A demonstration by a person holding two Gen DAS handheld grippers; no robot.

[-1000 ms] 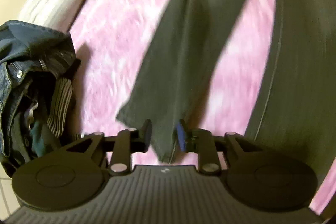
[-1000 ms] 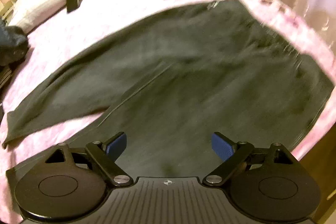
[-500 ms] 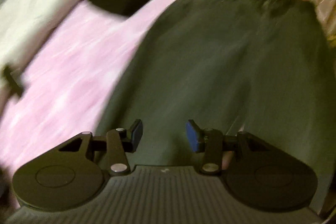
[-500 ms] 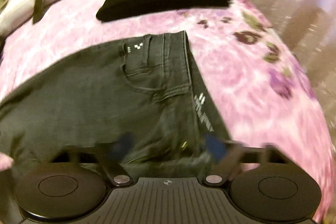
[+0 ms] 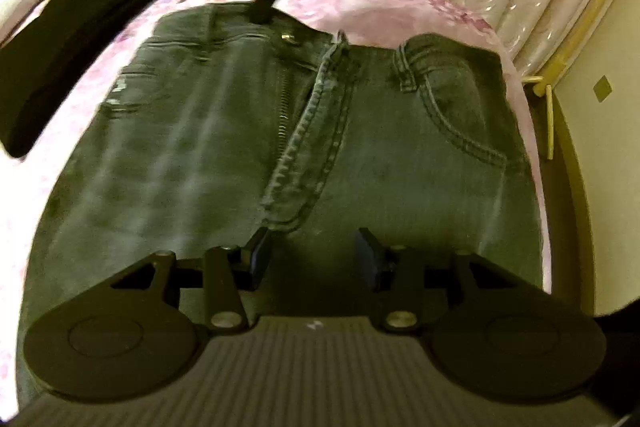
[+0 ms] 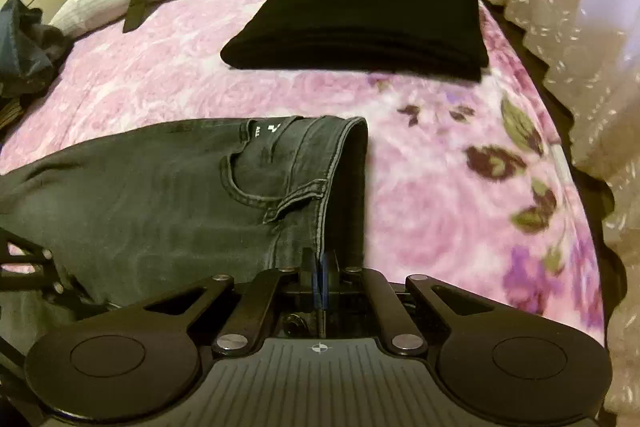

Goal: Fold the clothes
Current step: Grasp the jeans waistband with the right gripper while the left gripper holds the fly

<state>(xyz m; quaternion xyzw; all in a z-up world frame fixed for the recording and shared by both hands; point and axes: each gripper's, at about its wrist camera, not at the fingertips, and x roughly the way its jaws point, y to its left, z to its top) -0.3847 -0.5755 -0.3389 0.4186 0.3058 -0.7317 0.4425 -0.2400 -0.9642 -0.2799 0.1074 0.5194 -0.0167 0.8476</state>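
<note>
Two grippers work the jeans (image 5: 224, 147), which lie front-up and open-flied on the pink bedspread (image 6: 420, 195). Our left gripper (image 5: 312, 255) hovers above the crotch, fingers apart, holding nothing. Our right gripper (image 6: 320, 275) is closed tight on the waistband edge. We judge a lengthwise fold is in hand: keep the pinch firm, lift the waistband evenly and match the seams. We see no containers; a folded black garment (image 6: 360, 19) lies beyond the jeans.
</note>
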